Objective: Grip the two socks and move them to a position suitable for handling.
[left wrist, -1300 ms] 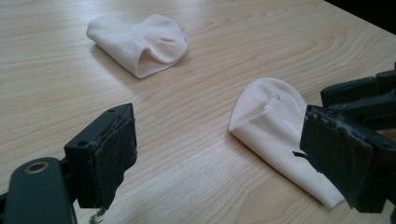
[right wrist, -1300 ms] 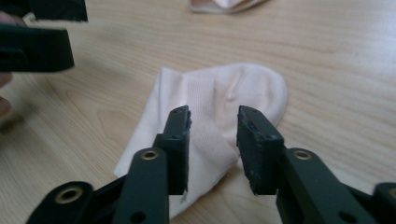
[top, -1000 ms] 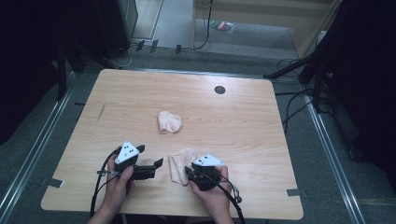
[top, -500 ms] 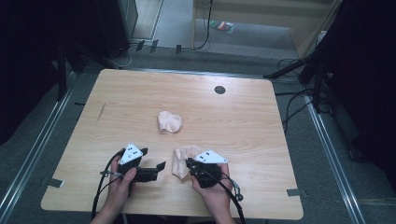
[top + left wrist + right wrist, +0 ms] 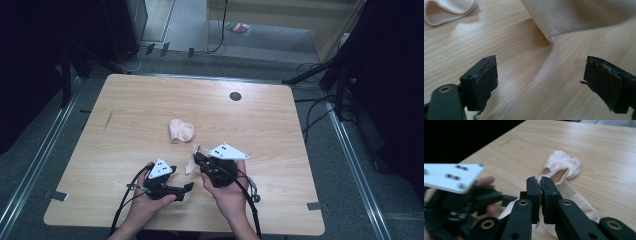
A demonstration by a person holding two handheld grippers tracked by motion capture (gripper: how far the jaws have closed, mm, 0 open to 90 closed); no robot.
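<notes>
**Right gripper pinches sock cuff; left gripper waits with its jaws spread beside it**

The pale peach fabric sock [image 5: 192,161] lies near the front middle of the light wooden table [image 5: 130,110], between the two hand-held tools. The right gripper [image 5: 541,185] has its black jaws pressed together on the sock's ribbed cuff; in the right gripper view the cuff edge sits squeezed between the pads, and the rest of the sock trails down and away under the jaws toward the table surface. Its jaws have just been closing, with the cuff between them. In the high view the sock hangs from the right gripper [image 5: 196,156] as a short strip slanting down to the left.

The left gripper [image 5: 188,187] sits just left of that strip, low over the table, its jaws spread wide and holding nothing. In the left gripper view the sock [image 5: 574,17] crosses the top of the picture, ahead of the open jaws and apart from both pads.

Both hands come in from the front edge, each wrapped around its gripper's body. The right hand [image 5: 225,192] holds its tool tipped forward and to the left; the left hand [image 5: 145,200] points its tool to the right, toward the sock.

A second crumpled peach sock [image 5: 181,130] rests farther back near the table's centre, well apart from both grippers. A small dark round hole [image 5: 235,96] sits near the far edge. Bare wood stretches to the left, right and far edges.
</notes>
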